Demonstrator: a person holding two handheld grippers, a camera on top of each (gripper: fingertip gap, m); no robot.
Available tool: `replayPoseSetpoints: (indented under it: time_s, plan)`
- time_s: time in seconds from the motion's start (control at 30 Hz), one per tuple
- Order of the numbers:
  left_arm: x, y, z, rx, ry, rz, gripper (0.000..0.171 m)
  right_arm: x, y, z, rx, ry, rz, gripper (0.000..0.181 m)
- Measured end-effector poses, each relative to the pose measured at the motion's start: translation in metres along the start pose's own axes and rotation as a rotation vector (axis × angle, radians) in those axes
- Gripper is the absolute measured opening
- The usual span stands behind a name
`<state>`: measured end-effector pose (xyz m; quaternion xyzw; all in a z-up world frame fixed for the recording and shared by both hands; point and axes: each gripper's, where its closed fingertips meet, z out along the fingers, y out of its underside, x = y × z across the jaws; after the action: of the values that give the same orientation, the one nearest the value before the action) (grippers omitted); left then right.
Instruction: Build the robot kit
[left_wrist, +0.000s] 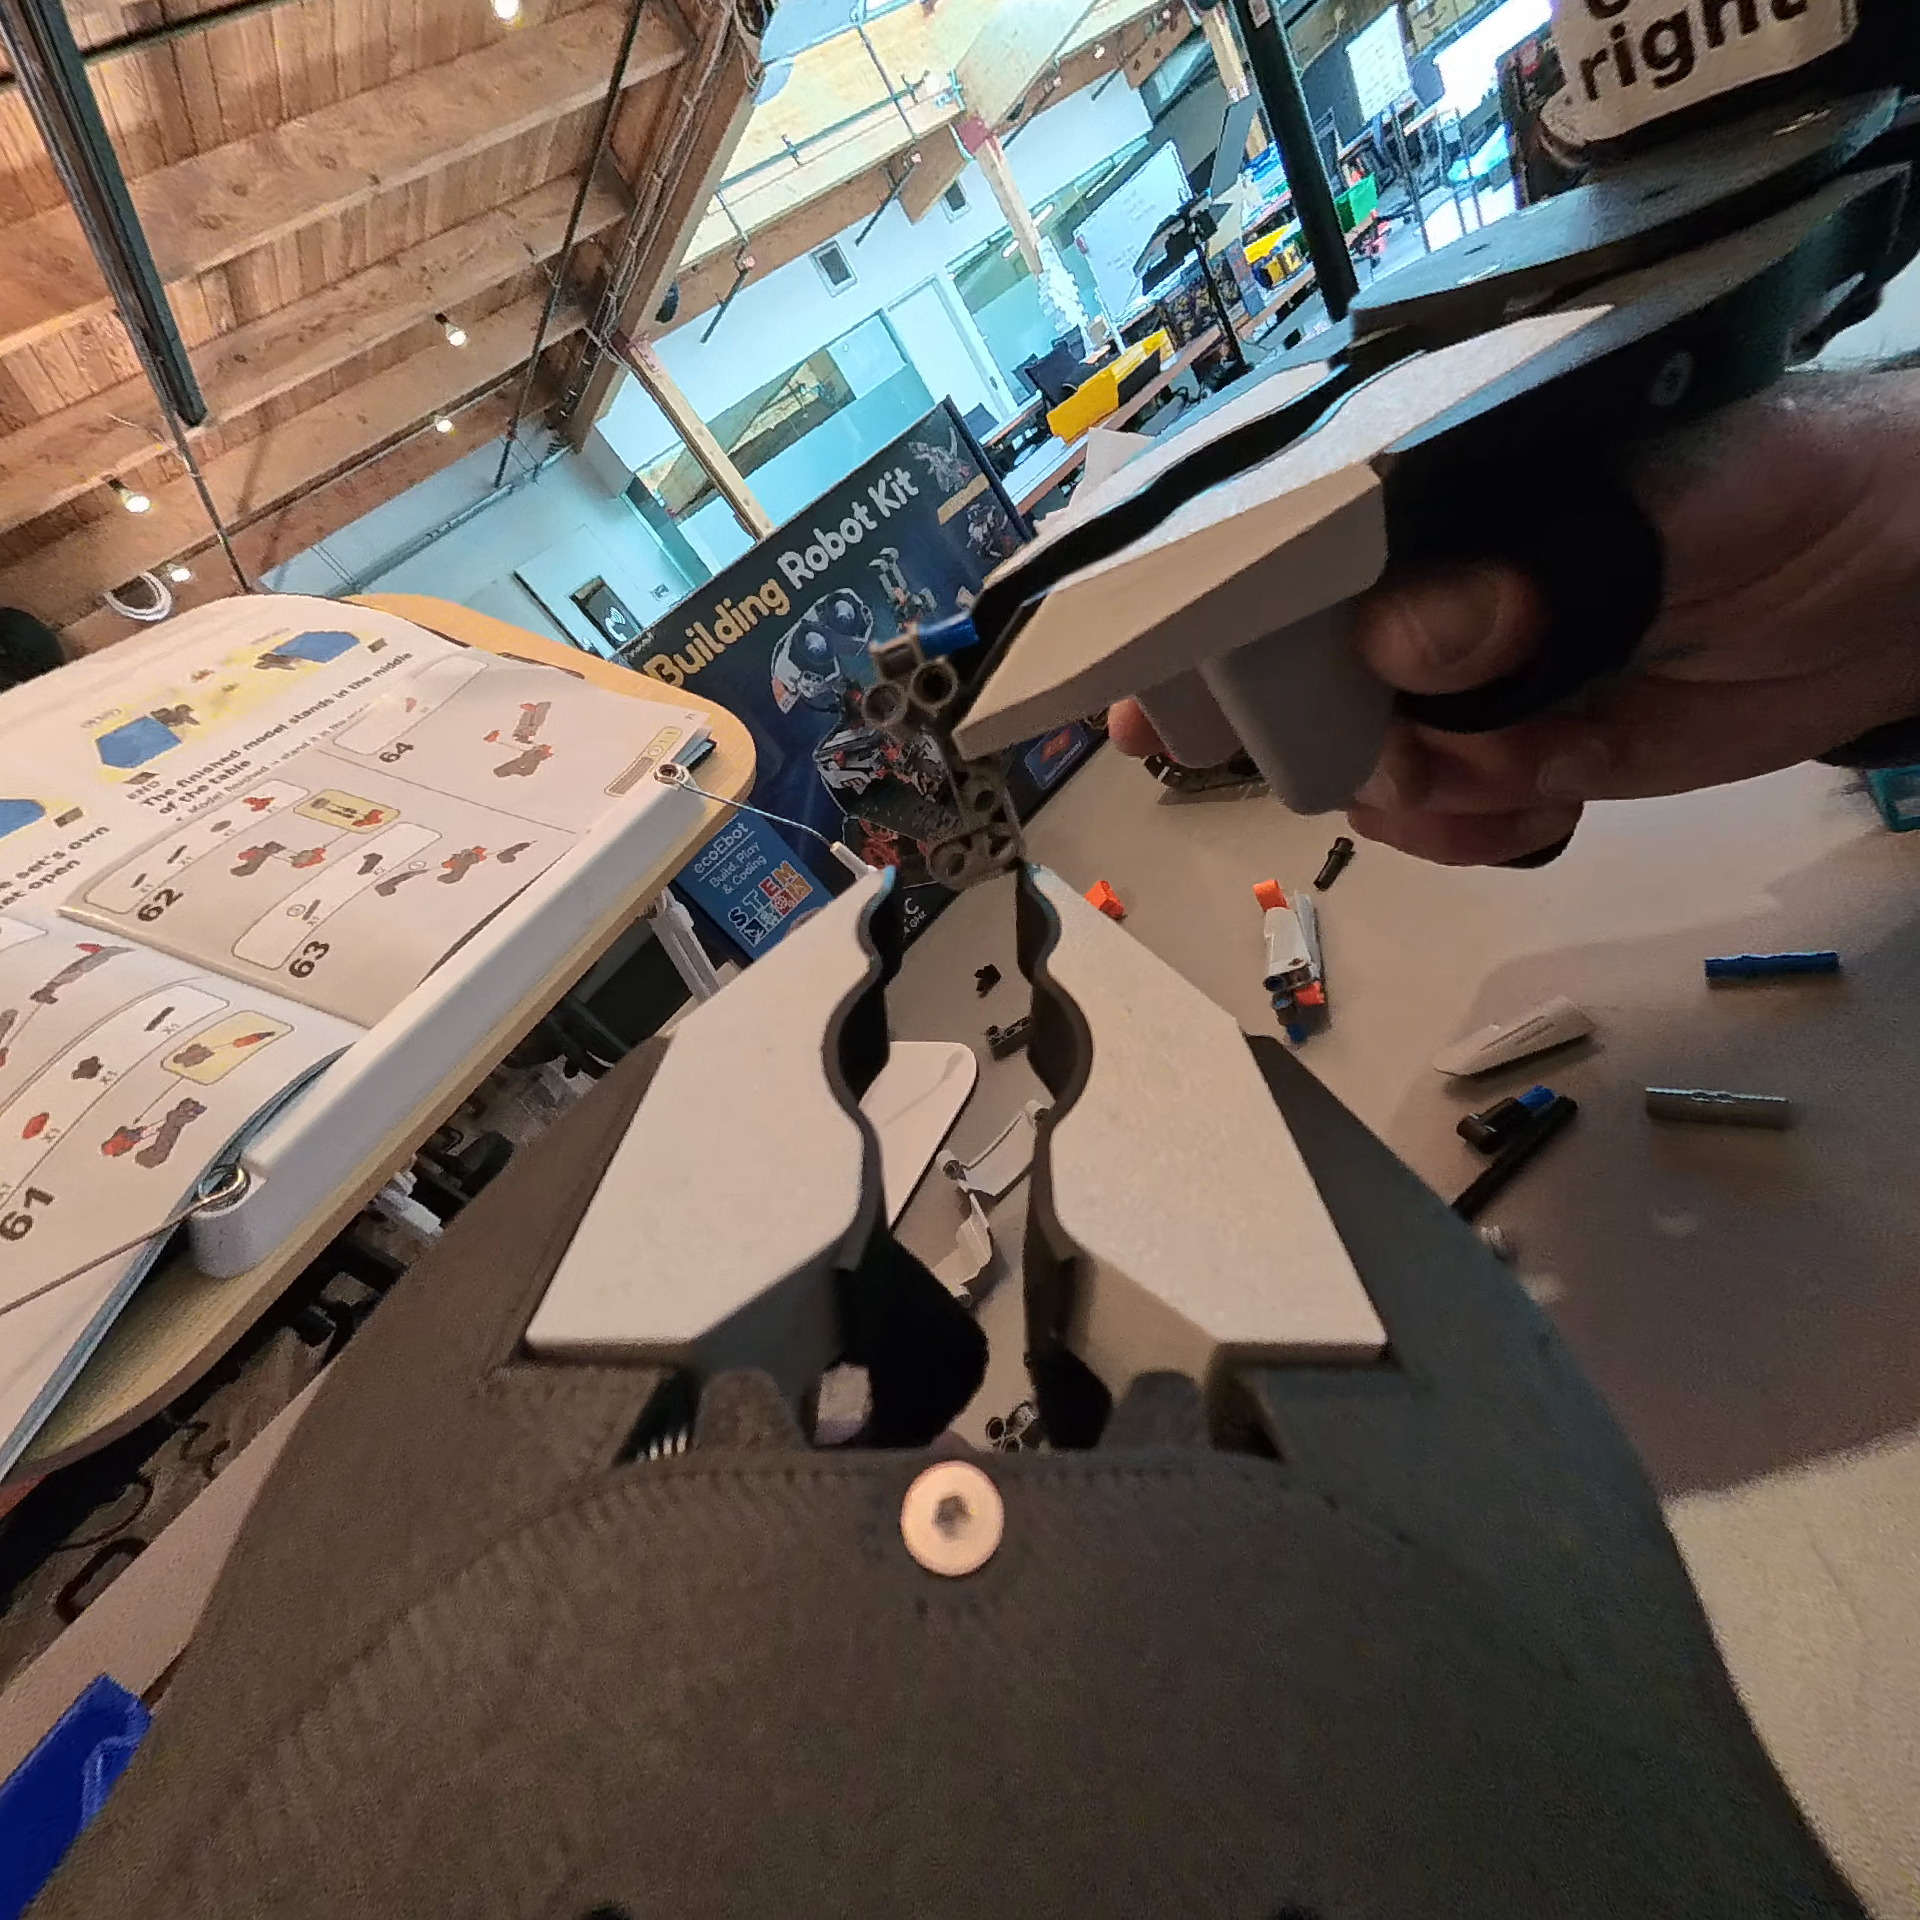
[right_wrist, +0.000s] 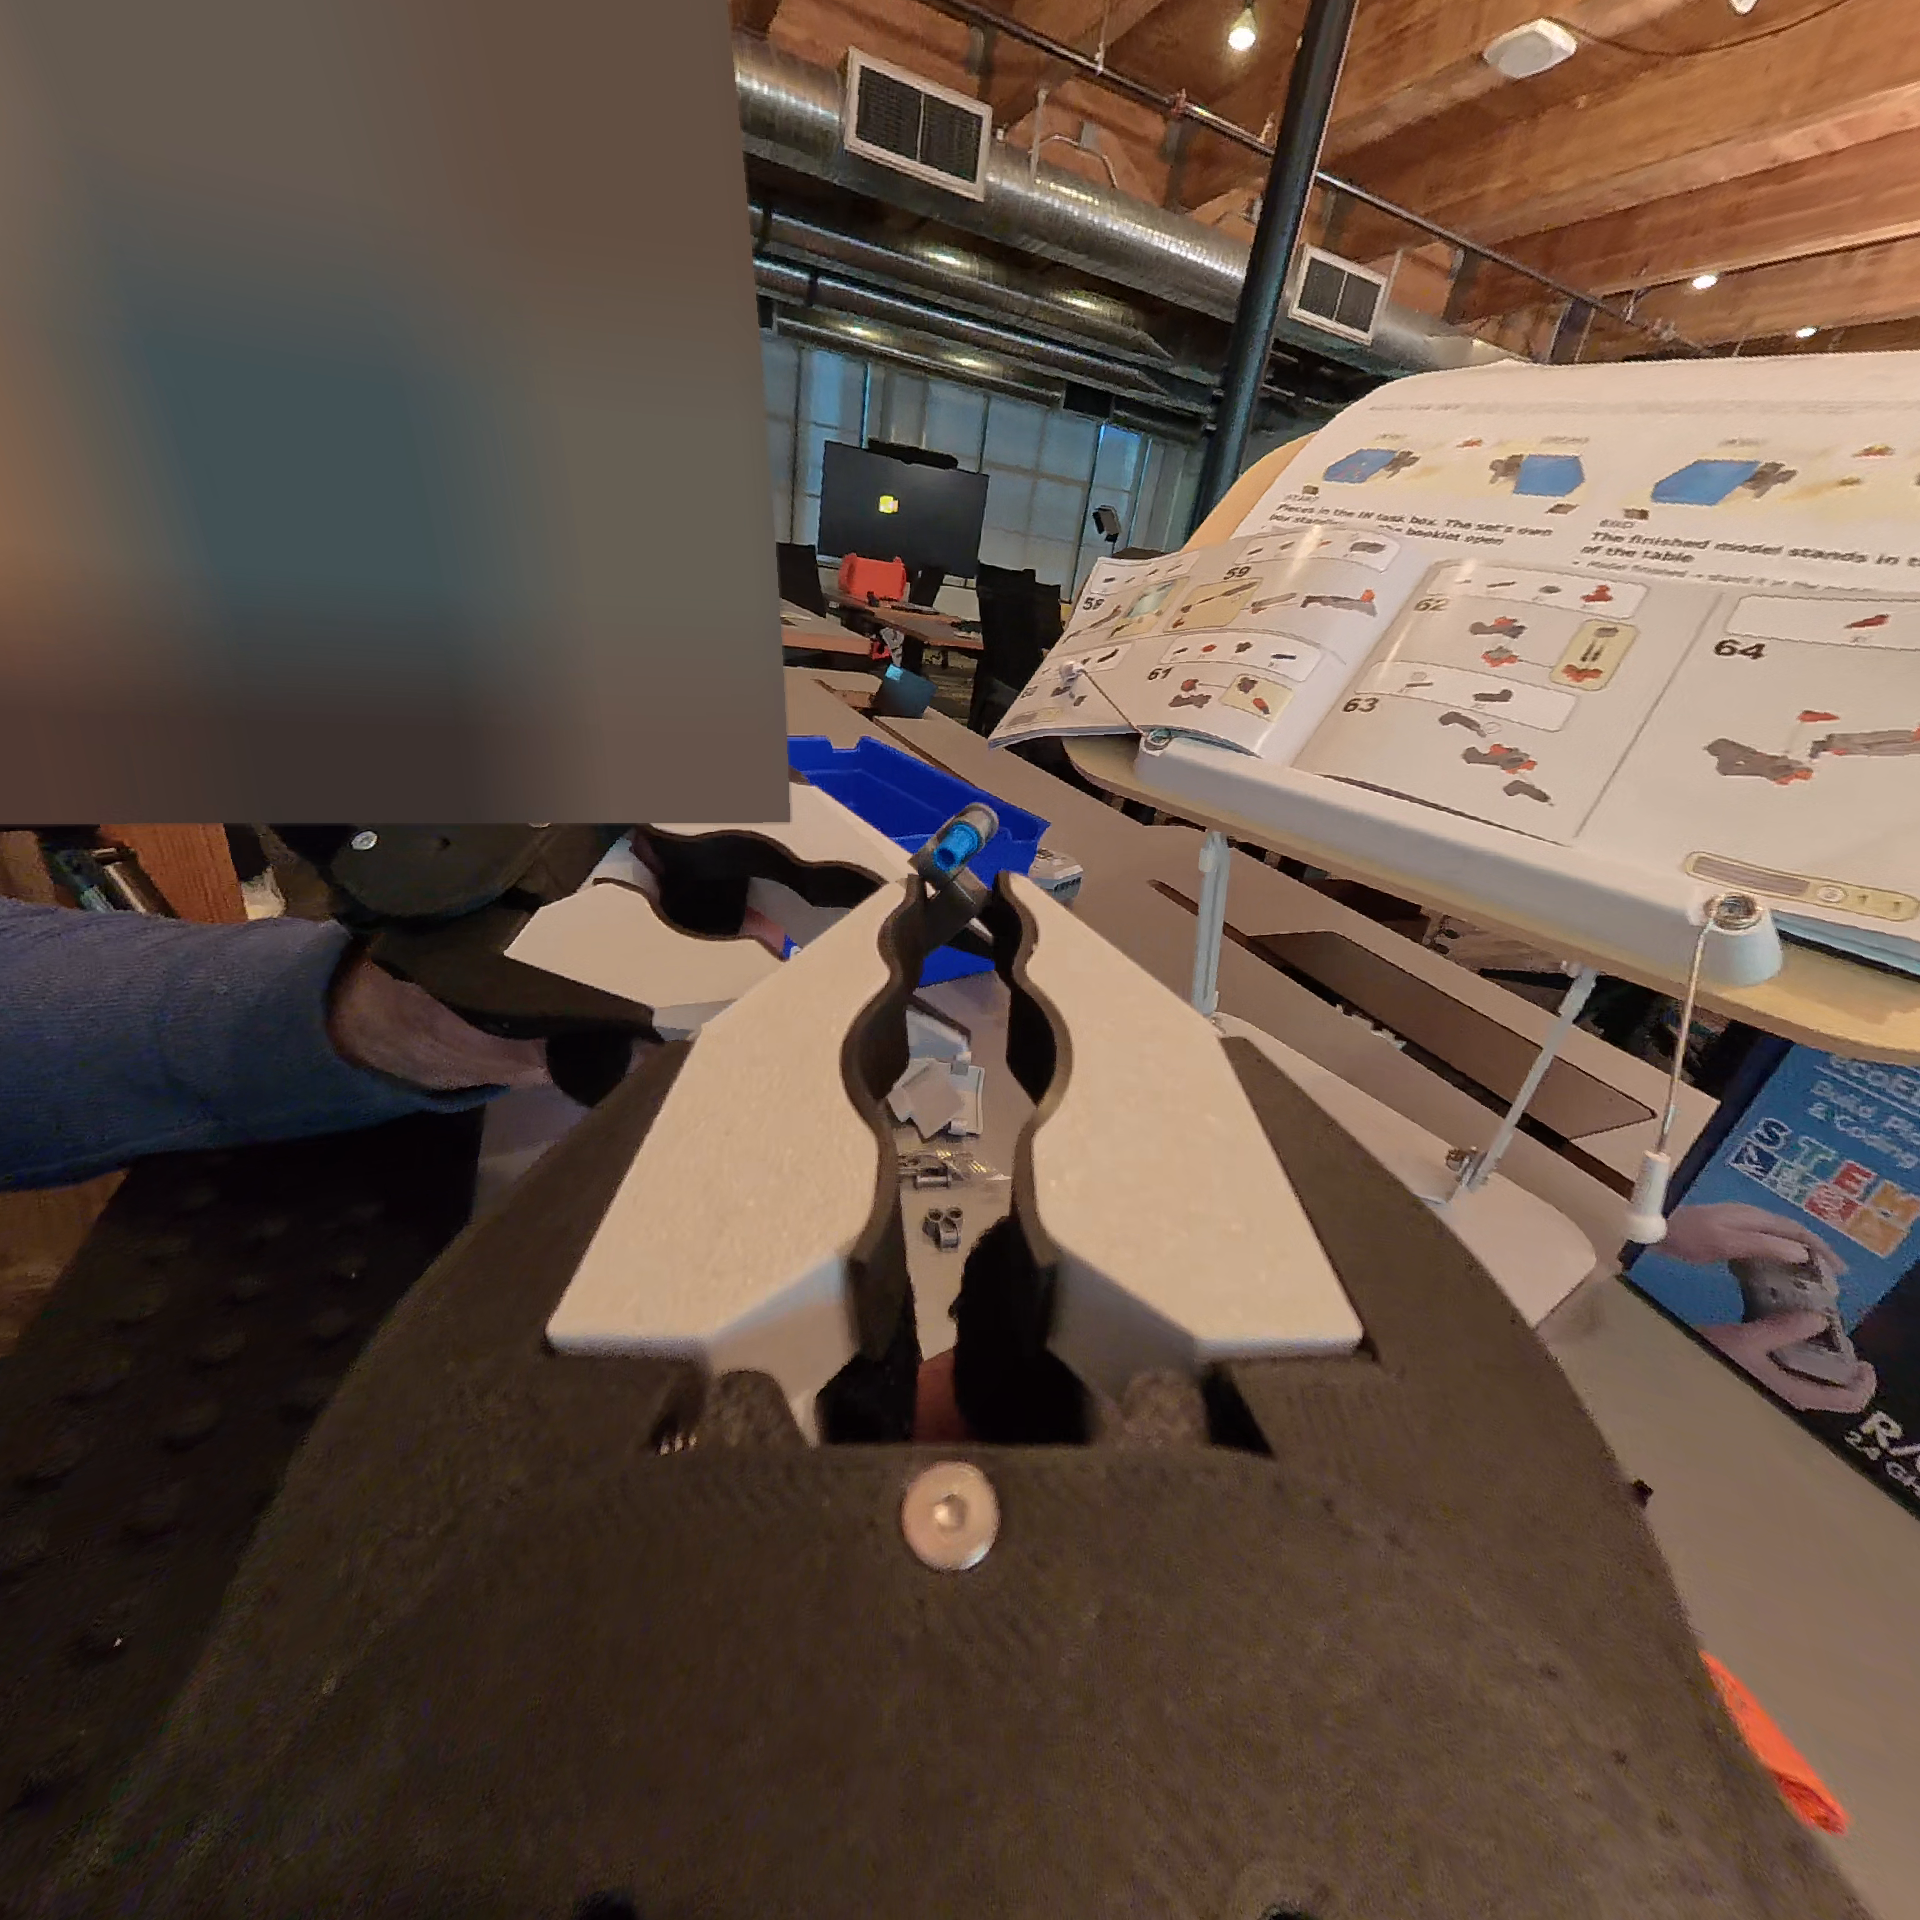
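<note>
Workshop table (left_wrist: 1714, 1299) littered with small building pieces, open instruction booklet (right_wrist: 1507, 665) on a stand alongside: right gripper (right_wrist: 951, 894) clamped on a grey beam (left_wrist: 951, 769) with a blue pin (right_wrist: 954, 844), held aloft, left gripper (left_wrist: 961, 878) parted, tips just beneath the beam's lower end.

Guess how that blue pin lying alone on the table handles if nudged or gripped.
The blue pin looks rigid plastic and light. Being long and round, it probably rolls if nudged sideways on the smooth table. Its thin, low profile may slip from a coarse pinch.
</note>
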<state>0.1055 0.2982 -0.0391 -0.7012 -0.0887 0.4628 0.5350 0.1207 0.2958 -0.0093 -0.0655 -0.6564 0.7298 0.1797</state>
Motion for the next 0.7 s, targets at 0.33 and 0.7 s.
replayPoseSetpoints:
  time_s: [0.33, 0.7]
  plan:
    - [-0.001, -0.005, -0.002, 0.026, 0.000, -0.005, 0.010, -0.001, -0.006, -0.003, 0.012, 0.003, -0.093, 0.011]
    - [0.003, -0.012, -0.004, 0.037, -0.010, 0.045, 0.015, -0.006, -0.002, 0.000, -0.004, -0.019, -0.104, 0.011]
